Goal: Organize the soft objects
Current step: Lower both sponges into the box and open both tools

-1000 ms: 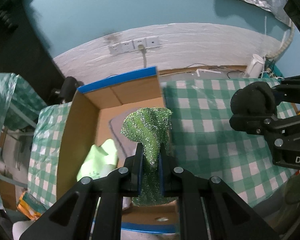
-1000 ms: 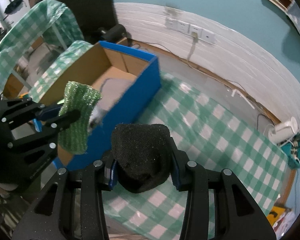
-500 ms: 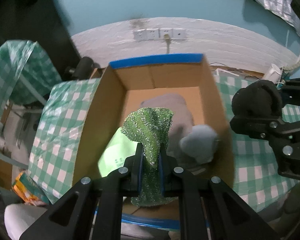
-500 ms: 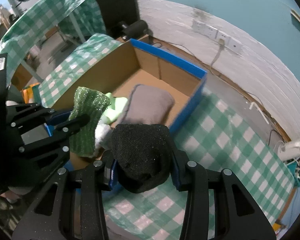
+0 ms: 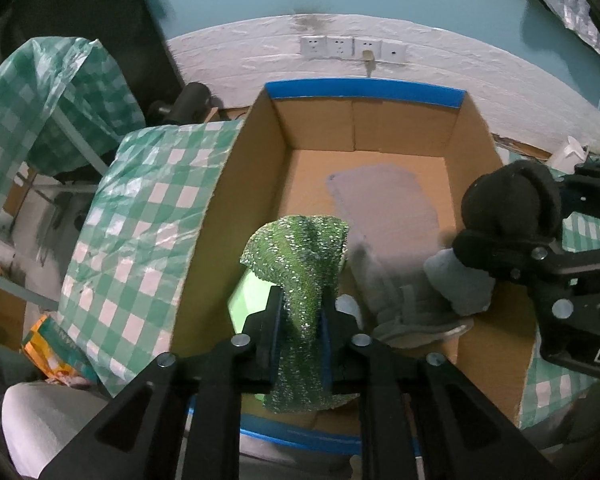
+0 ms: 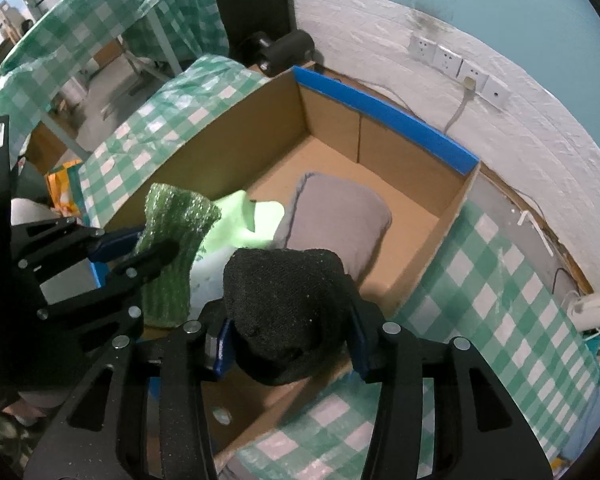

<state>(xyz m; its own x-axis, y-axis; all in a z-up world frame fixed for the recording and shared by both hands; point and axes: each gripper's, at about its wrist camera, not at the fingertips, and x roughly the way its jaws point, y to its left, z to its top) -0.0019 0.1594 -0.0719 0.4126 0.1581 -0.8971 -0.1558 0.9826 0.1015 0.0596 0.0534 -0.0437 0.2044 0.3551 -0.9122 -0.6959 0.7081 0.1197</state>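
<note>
My left gripper (image 5: pixel 300 312) holds a green glittery cloth (image 5: pixel 296 256) upright over the near left of an open cardboard box with a blue-taped rim (image 5: pixel 364 90). Its jaws are opening, and the pads still touch the cloth. My right gripper (image 6: pixel 290 340) holds a black knitted bundle (image 6: pixel 284 288) over the box's near right corner. Its jaws are opening too, with the bundle still filling the gap. Inside the box lie a grey cushion (image 6: pixel 336 216), a pale green soft piece (image 6: pixel 252 220) and a grey soft lump (image 5: pixel 456 284).
The box stands on a table with a green-and-white checked cover (image 6: pixel 500 280). Another covered table (image 5: pixel 140 216) is at its left. Wall sockets (image 5: pixel 352 48) are behind it, a small white device (image 6: pixel 592 308) at far right, and an orange packet (image 5: pixel 48 344) low at left.
Both grippers have moved left from over the checked table to over the box, each carrying its item. The gap between each pair of fingers looks slightly wider now.
</note>
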